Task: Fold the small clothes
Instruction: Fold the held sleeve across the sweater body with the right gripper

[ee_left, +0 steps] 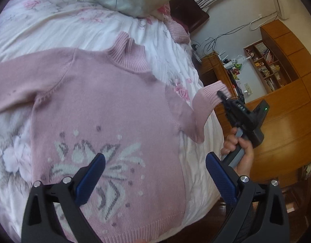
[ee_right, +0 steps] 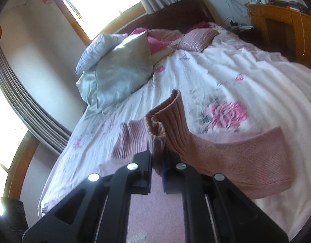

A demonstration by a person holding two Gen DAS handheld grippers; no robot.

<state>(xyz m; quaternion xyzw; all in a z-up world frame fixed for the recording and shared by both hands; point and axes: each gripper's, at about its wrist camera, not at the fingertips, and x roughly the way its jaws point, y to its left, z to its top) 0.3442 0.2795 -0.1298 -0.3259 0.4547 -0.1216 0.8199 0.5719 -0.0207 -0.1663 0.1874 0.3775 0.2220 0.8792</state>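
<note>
The bed (ee_left: 78,26) lies under both grippers, a pink sweater (ee_left: 106,105) spread flat on it below the left gripper (ee_left: 155,174), whose jaws gape wide and empty. The right gripper (ee_right: 157,151) is clamped on the sweater's cuff (ee_right: 169,119), lifted off the bed beside the body

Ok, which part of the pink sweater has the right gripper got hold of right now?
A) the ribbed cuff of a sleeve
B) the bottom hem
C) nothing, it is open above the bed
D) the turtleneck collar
A: the right gripper is shut on the ribbed cuff of the pink sweater, lifting that sleeve off the floral bedspread, while the left gripper hangs open over the sweater's body.
</note>
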